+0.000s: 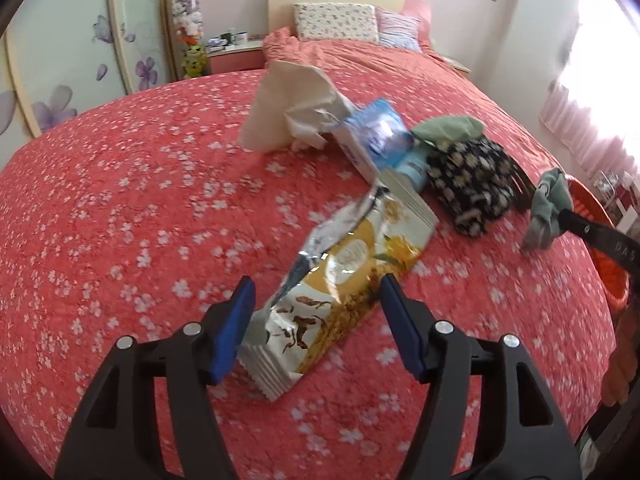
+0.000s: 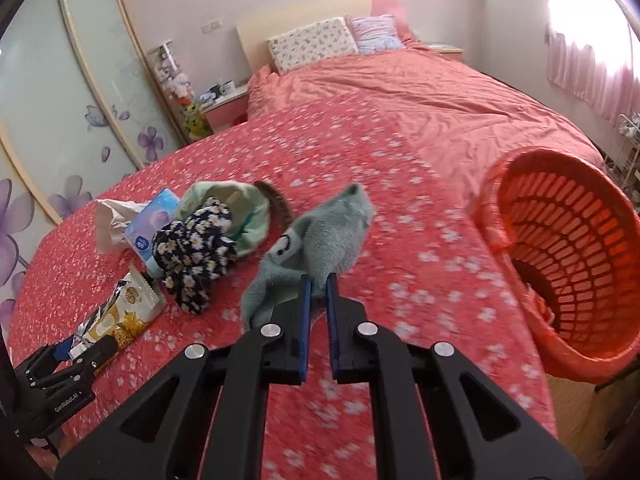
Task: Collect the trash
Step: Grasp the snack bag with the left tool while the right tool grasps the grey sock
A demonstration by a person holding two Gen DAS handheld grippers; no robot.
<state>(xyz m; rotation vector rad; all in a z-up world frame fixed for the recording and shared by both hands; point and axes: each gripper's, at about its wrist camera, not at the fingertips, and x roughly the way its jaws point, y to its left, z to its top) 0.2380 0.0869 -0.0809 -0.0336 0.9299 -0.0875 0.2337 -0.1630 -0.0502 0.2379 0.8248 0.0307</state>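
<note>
Left wrist view: the left gripper (image 1: 316,300) is spread astride the torn snack wrapper (image 1: 336,280) lying on the floral bedspread (image 1: 120,200); the pads are not yet pressed on it. A slip is likely if only the loose foil edge is caught. Behind it lie a crumpled paper bag (image 1: 288,108) and a blue tissue pack (image 1: 372,132).

Right wrist view: the right gripper (image 2: 318,280) is pinched on a grey-green sock (image 2: 320,236). Only here is the orange basket's (image 2: 568,240) interior shown, tipped at the bed edge; a misjudged release could be caused by that tilt.

Home bedroom: bed (image 2: 400,92), pillows (image 2: 312,42), wardrobe (image 2: 60,80).
</note>
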